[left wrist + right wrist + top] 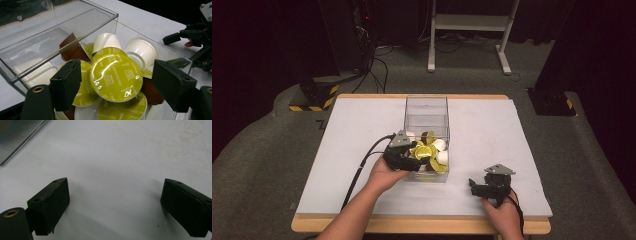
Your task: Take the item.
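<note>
My left hand-held gripper (116,82) straddles, untouching, a yellow-green foil-lidded capsule (115,74) in the clear plastic box (75,37); right hand-held gripper (115,207) gapes over the white worktop (112,157).

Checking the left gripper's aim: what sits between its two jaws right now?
In the left gripper view, a green-lidded Cappuccino capsule atop the pile in the clear box sits between the left gripper's open jaws, neither pad touching it.
</note>
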`<state>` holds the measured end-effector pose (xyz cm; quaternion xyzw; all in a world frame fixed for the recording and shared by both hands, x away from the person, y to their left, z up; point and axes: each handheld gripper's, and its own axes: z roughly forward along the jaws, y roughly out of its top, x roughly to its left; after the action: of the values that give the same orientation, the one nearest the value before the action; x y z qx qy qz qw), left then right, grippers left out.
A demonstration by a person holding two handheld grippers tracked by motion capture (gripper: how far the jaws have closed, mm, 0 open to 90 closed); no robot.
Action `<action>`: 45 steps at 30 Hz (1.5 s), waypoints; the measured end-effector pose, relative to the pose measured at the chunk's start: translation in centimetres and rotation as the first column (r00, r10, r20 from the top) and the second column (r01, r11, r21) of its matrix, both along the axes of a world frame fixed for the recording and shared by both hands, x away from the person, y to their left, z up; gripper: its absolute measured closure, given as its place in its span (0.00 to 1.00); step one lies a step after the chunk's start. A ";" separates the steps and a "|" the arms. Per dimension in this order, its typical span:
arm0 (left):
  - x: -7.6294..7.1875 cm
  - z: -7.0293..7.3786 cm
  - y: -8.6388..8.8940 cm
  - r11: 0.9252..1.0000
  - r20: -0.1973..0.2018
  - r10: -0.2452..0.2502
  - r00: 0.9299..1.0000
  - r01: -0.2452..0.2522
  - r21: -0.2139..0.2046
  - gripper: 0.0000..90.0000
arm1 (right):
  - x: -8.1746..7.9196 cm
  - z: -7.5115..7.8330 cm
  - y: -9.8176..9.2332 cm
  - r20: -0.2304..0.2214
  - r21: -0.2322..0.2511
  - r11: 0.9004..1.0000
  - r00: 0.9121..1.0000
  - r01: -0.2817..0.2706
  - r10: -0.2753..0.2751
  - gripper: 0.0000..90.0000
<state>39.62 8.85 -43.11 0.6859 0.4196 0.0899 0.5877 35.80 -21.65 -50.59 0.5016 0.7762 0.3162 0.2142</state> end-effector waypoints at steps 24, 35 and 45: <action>0.3 -0.8 -0.8 0.998 -0.012 -0.018 1.000 0.018 0.065 0.37 | 0.0 0.0 0.0 0.000 0.000 1.000 1.000 0.000 0.000 0.09; 0.0 -0.9 -0.8 0.998 0.007 -0.012 1.000 0.011 0.061 0.42 | 0.0 0.0 0.0 0.000 0.000 1.000 1.000 0.000 0.000 0.09; -0.1 -0.5 -0.2 0.999 0.020 -0.007 1.000 0.006 0.045 0.42 | 0.0 0.0 0.0 0.000 0.000 1.000 1.000 0.000 0.000 0.09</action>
<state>39.48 8.65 -43.62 0.6993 0.4093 0.1042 0.5767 35.81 -21.66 -50.59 0.5016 0.7762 0.3163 0.2142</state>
